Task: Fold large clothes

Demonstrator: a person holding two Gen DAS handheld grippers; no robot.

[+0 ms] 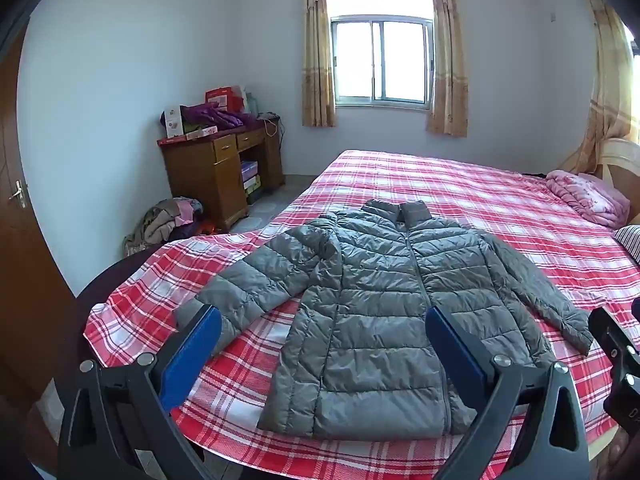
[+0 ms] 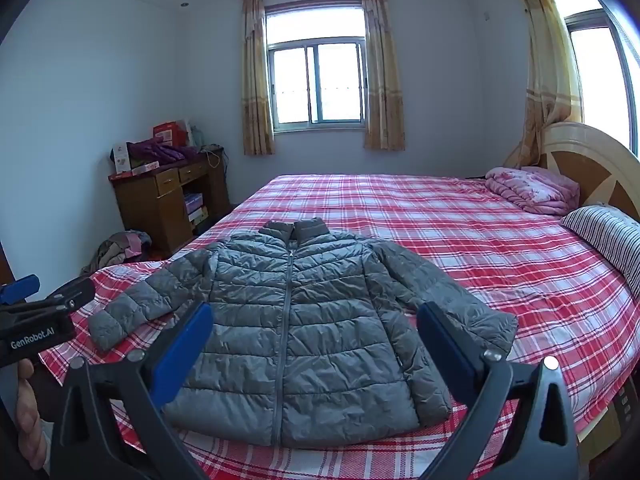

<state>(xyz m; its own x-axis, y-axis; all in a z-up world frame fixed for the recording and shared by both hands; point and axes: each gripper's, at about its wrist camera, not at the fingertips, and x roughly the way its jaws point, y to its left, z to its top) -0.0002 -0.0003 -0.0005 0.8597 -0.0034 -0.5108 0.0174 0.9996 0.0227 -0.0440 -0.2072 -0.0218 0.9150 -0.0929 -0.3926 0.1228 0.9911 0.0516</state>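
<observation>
A grey quilted puffer jacket (image 1: 372,304) lies flat, front up and zipped, on the red plaid bed (image 1: 500,208), collar away from me, both sleeves spread out. It also shows in the right wrist view (image 2: 292,328). My left gripper (image 1: 323,320) is open and empty, held above the near edge of the bed, over the jacket's hem and left sleeve. My right gripper (image 2: 314,318) is open and empty, held above the jacket's lower body. The left gripper also shows at the left edge of the right wrist view (image 2: 36,300).
A folded pink quilt (image 2: 532,190) and a striped pillow (image 2: 608,236) lie by the headboard (image 2: 592,160). A wooden desk (image 1: 218,168) with boxes stands in the far left corner, a pile of clothes (image 1: 168,222) on the floor beside it. A door (image 1: 16,208) is at left.
</observation>
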